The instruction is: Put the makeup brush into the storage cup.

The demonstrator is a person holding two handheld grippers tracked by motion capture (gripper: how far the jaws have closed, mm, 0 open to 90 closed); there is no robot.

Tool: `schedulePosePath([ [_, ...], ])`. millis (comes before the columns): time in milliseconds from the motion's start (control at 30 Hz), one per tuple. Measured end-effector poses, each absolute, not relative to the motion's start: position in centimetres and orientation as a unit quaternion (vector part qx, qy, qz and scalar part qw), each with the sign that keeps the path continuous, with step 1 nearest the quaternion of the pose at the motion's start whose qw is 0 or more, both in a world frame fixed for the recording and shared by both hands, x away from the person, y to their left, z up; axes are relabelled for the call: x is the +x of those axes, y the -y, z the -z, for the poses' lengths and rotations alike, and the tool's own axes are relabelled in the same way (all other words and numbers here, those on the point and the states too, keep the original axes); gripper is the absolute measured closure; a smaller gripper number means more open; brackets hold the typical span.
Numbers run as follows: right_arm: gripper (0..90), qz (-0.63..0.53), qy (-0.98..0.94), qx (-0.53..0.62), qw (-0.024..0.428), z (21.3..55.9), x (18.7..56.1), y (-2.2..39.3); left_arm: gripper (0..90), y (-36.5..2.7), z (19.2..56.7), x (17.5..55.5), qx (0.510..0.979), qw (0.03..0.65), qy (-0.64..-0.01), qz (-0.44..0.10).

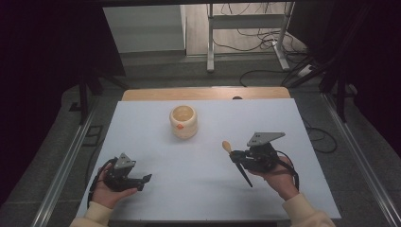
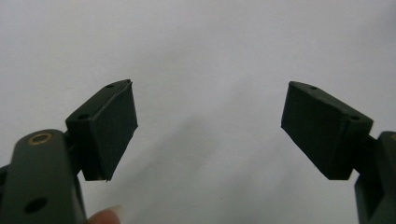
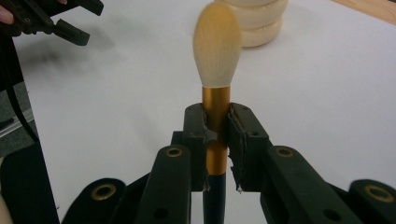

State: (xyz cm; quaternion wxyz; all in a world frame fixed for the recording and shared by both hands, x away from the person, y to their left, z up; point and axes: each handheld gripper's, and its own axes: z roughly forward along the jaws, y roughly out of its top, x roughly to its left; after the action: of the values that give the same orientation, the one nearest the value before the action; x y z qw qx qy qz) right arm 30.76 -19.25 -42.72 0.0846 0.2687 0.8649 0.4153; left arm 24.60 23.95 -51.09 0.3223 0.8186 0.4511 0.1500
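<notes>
Brush [image 3: 216,70] is pinched between the jaws of the right gripper [image 3: 217,135], the pads pressing on its gold ferrule just under the pale bristle head. No brand, label or writing can be read on it, nor on anything else here. In the high view the brush [image 1: 236,163] runs on a slant: its tuft points up and left, toward the far side of the table, and its dark handle points down and right, toward the person. Its long axis crosses the jaws that clamp it. In the right gripper view it stands upright between them, tuft on top.

Going left to right in the high view: the left gripper [image 1: 144,179] sits in the left hand low over the near left part of the table [image 1: 156,142], its jaws spread wide with nothing between them, as the left gripper view shows [image 2: 210,135]. Further back, near the middle, stands a cream pot [image 1: 183,121], well apart from both grippers. Right of it is the right gripper [image 1: 235,154] in the right hand.

The table top is plain white with a wooden strip along its far edge. Beyond it lie grey floor, loose cables, metal table legs and dark curtains at both sides
</notes>
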Motion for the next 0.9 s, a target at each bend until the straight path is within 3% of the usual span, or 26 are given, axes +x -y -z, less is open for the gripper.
schedulePosePath([
  [900, 78.2, -0.426, -0.857, 0.273, 0.093, 42.55, 30.76, 19.06, 18.7, -23.35, 50.65, 24.7, 0.808, 0.351, -0.455, -0.133],
])
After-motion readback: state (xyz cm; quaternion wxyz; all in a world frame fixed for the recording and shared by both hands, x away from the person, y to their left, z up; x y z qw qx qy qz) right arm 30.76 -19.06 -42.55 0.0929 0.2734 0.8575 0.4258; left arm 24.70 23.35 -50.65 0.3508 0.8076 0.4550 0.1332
